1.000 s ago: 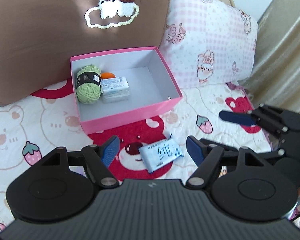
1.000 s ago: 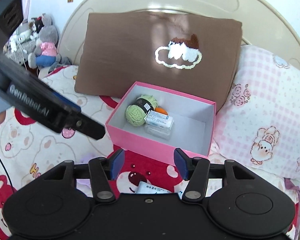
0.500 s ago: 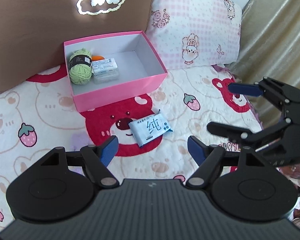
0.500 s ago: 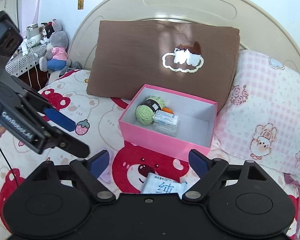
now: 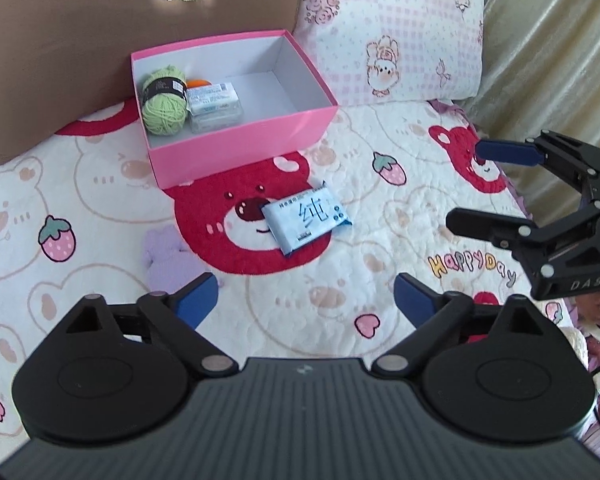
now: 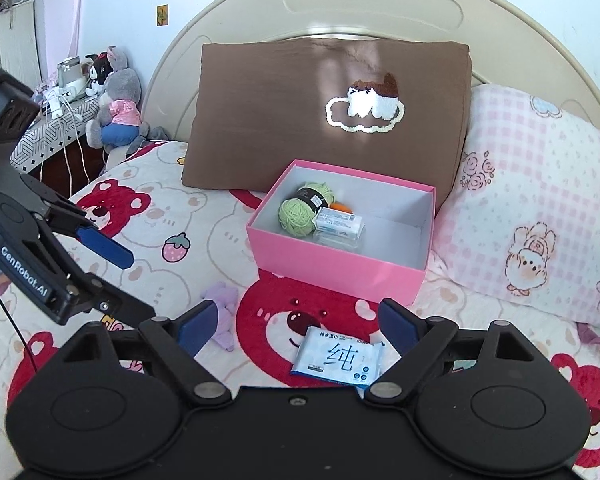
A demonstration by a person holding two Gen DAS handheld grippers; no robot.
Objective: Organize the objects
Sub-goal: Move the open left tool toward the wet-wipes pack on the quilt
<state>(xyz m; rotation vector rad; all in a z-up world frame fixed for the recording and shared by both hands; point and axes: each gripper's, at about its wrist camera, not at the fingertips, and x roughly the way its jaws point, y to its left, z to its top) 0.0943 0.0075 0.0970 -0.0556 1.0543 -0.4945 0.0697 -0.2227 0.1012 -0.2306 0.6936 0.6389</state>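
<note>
The left gripper [image 5: 306, 300] has just been opening and its jaws stand spread wide with nothing between them; the wet-wipe packet [image 5: 306, 222] lies flat on the bear-print bedspread [image 5: 100, 200] just ahead of its tips; beyond that packet sits the pink box [image 5: 236, 140], holding a green yarn ball [image 5: 164, 108] and a clear case [image 5: 216, 106]; the right gripper [image 6: 296, 322] is likewise spread and empty, the same packet [image 6: 338, 358] just under and between its fingers, the box [image 6: 340, 272] further ahead.
</note>
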